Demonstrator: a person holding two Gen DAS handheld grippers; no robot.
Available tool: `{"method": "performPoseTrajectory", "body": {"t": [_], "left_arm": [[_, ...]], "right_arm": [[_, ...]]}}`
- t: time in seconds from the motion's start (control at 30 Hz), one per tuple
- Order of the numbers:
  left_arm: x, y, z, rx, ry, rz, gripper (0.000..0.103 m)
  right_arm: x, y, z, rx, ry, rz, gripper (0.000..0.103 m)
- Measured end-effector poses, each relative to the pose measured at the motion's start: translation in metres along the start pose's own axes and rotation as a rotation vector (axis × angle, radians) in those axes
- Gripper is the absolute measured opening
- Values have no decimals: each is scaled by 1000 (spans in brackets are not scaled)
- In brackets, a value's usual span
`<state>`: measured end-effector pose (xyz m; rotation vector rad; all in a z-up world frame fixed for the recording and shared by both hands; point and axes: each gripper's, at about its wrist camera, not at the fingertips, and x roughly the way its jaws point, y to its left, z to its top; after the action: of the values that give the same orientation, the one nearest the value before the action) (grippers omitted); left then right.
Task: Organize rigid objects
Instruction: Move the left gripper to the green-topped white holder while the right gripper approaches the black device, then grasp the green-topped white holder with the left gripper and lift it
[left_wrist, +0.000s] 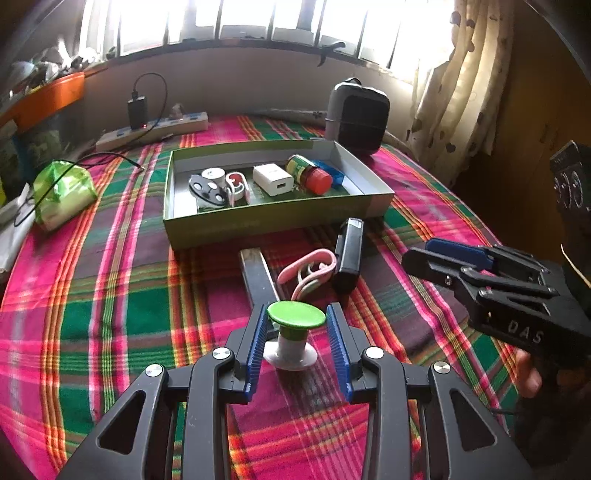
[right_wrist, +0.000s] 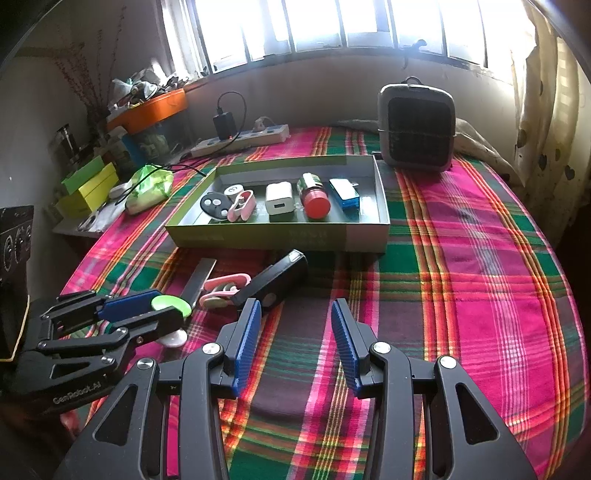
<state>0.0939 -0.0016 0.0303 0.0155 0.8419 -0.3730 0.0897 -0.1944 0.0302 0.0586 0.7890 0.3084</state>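
A green-topped white spool (left_wrist: 295, 332) stands on the plaid cloth between the blue pads of my left gripper (left_wrist: 297, 321); the pads touch the green cap's edges. The spool also shows in the right wrist view (right_wrist: 170, 306). Beyond it lie a pink clip (left_wrist: 308, 271), a black rectangular device (left_wrist: 349, 253) and a dark flat bar (left_wrist: 258, 277). The green cardboard box (left_wrist: 273, 221) holds a key fob, a pink-white clip, a white charger (left_wrist: 273, 180), a red-capped jar (left_wrist: 310, 173) and a blue item. My right gripper (right_wrist: 295, 332) is open and empty over bare cloth.
A grey heater (right_wrist: 417, 127) stands behind the box. A power strip (right_wrist: 240, 140) with a plugged adapter lies at the back left. A green plastic bag (left_wrist: 62, 192) sits left of the box. Shelves with clutter line the left side.
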Motion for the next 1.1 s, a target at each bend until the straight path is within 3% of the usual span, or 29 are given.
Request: {"method": "performPoseTrajectory", "body": {"t": [0.5, 0.63, 1.1], "left_arm": [[-14, -3, -10, 28, -19, -15, 33], [-11, -3, -10, 29, -12, -18, 42], [4, -7, -7, 46, 19, 3, 43]], "right_arm": [[-1, 10, -2, -11, 6, 2, 41], [-1, 9, -3, -7, 6, 0, 41], [1, 7, -5, 0, 13, 3, 41]]}}
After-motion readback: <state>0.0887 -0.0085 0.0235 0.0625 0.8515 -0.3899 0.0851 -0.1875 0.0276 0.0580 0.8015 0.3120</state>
